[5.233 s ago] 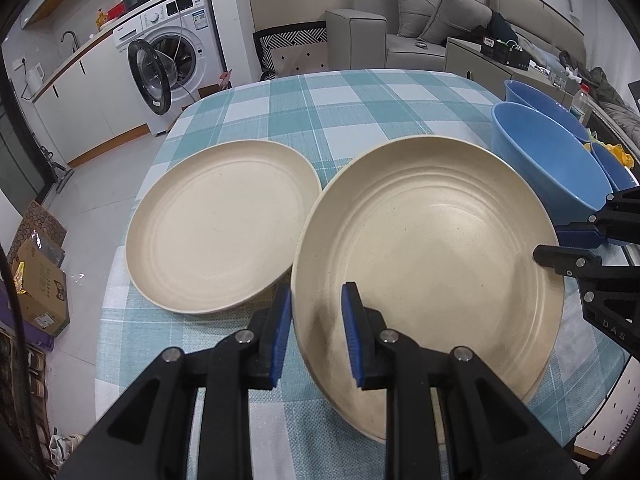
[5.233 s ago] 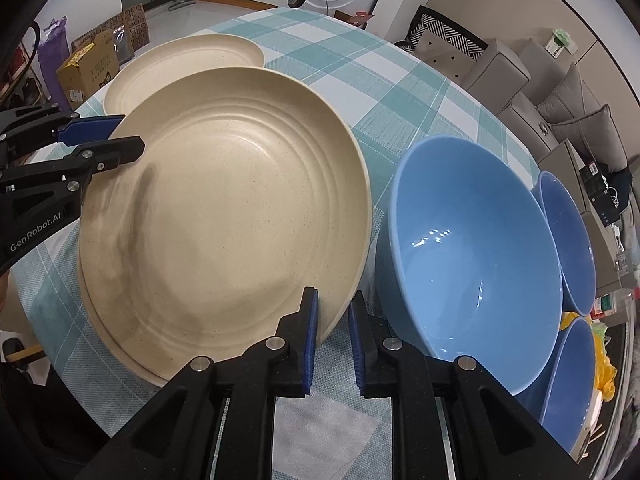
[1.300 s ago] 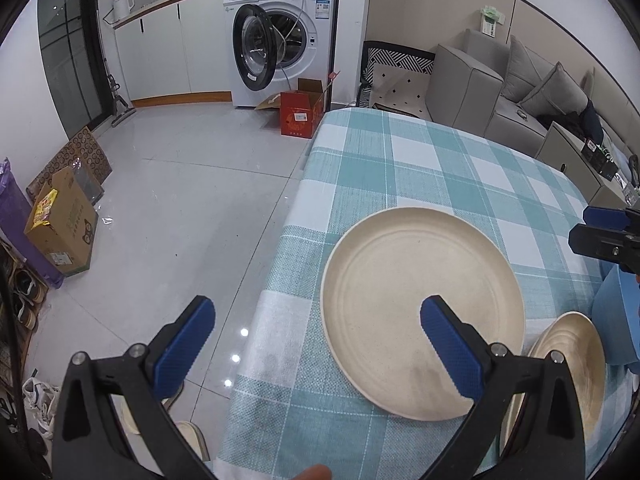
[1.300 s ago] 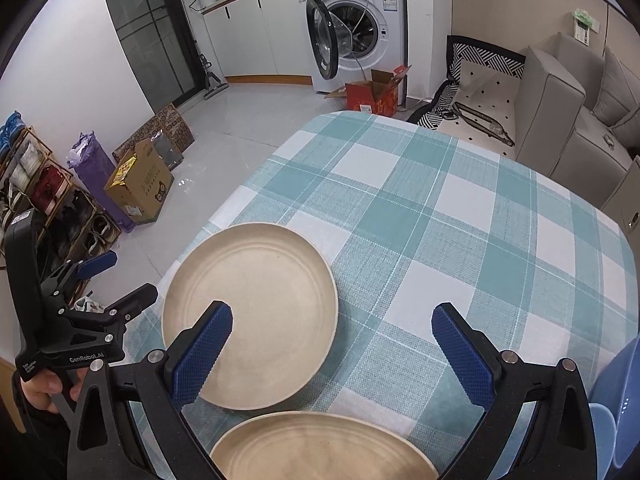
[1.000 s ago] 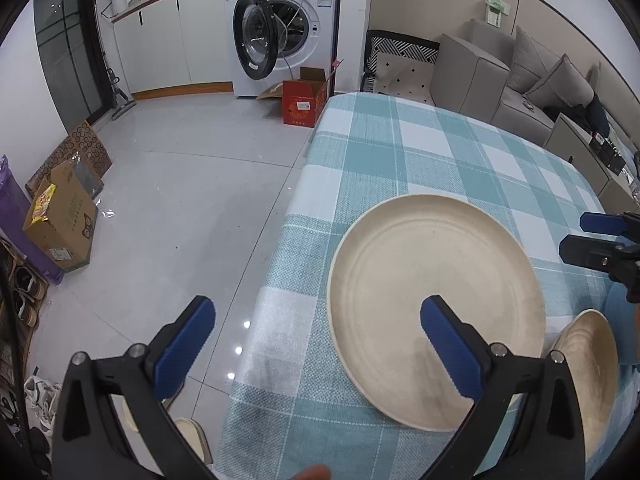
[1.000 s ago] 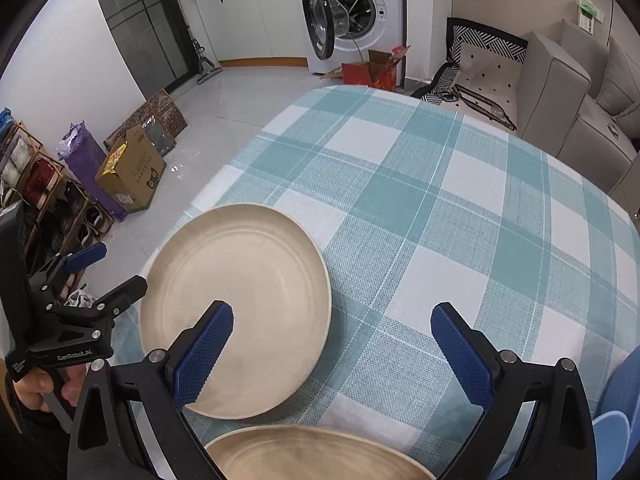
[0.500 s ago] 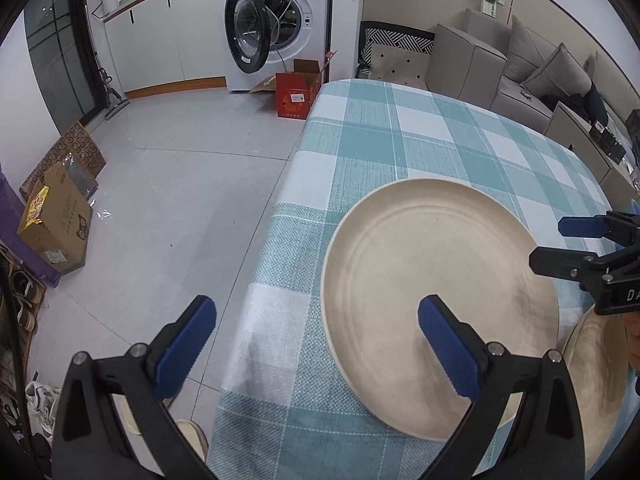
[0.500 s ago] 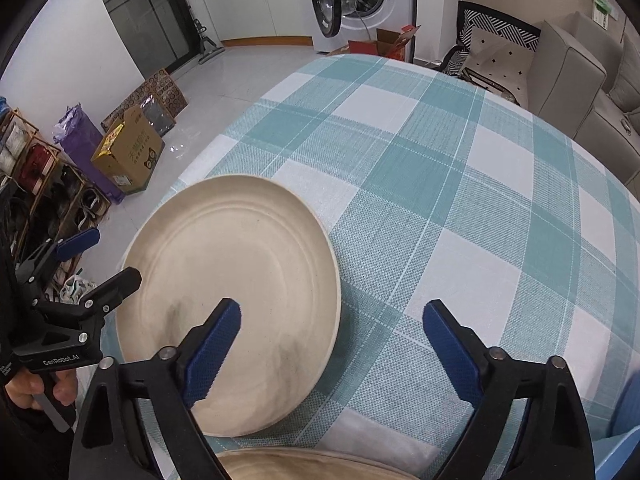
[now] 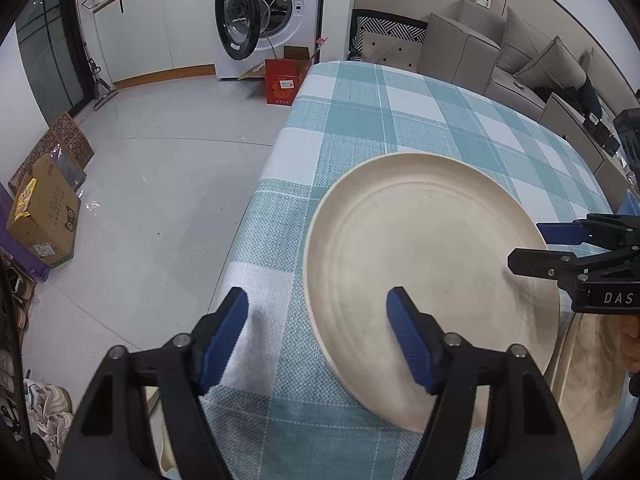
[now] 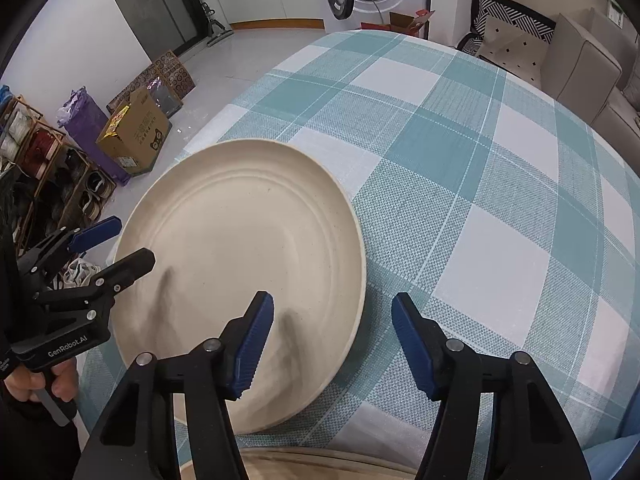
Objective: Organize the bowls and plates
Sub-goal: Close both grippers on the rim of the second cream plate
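Note:
A cream plate (image 9: 432,264) lies flat near the left edge of the checked table (image 9: 420,120). My left gripper (image 9: 316,336) straddles its left rim, one finger over the cloth and one over the plate. Its jaws are closing and the pads are clear of the rim. My right gripper (image 10: 334,320) straddles the opposite rim of the same plate (image 10: 240,260), also closing without touching. Each gripper shows in the other's view: the right gripper (image 9: 528,242) and the left gripper (image 10: 132,240). A second cream plate (image 10: 300,464) lies just below the right gripper.
A blue bowl (image 10: 616,460) shows at the bottom right corner. The table edge (image 9: 256,208) drops to grey floor on the left. A washing machine (image 9: 264,16), a red box (image 9: 286,84), a cardboard box (image 10: 134,132) and a sofa (image 9: 472,52) stand around.
Both grippers' jaws have narrowed from fully wide. The right gripper has sunk closer to the plate, so its rim now sits between the fingers. The plate has not moved.

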Demonstrator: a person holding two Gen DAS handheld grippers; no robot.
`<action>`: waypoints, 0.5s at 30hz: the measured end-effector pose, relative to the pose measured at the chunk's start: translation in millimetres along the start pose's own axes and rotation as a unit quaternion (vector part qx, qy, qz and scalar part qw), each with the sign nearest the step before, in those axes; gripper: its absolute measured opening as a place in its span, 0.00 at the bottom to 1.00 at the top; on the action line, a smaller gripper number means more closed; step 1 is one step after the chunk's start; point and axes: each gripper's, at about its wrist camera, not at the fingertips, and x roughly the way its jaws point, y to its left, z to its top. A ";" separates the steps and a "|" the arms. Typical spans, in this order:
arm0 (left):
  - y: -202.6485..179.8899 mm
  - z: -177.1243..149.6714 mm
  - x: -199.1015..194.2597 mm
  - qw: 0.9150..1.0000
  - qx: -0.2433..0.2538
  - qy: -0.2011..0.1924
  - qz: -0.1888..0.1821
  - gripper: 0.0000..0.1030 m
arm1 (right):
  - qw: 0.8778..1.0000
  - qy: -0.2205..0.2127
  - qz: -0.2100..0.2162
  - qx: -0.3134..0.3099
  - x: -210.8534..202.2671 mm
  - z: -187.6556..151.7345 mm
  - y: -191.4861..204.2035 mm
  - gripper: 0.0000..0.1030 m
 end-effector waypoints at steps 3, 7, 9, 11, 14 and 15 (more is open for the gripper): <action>-0.6 -0.7 0.4 1.000 0.002 0.004 -0.007 0.52 | 1.000 0.001 0.000 0.005 0.3 0.3 -2.1 0.55; -1.6 -1.7 0.3 1.000 0.003 0.007 -0.016 0.38 | 1.000 0.005 0.000 0.011 1.1 -0.5 -5.2 0.52; -2.6 -2.3 0.5 1.000 0.004 0.008 -0.018 0.35 | 1.000 0.006 0.001 0.010 1.5 -1.5 -5.6 0.43; -2.9 -2.9 0.7 1.000 0.004 0.009 -0.023 0.32 | 1.000 0.006 -0.002 0.008 1.7 -2.6 -5.4 0.42; -3.4 -3.8 1.4 1.000 0.004 0.011 -0.026 0.28 | 1.000 0.005 -0.005 0.001 1.5 -4.8 -2.8 0.39; -3.8 -4.1 1.5 1.000 0.005 0.012 -0.026 0.28 | 1.000 0.005 -0.006 -0.001 1.6 -5.6 -2.3 0.37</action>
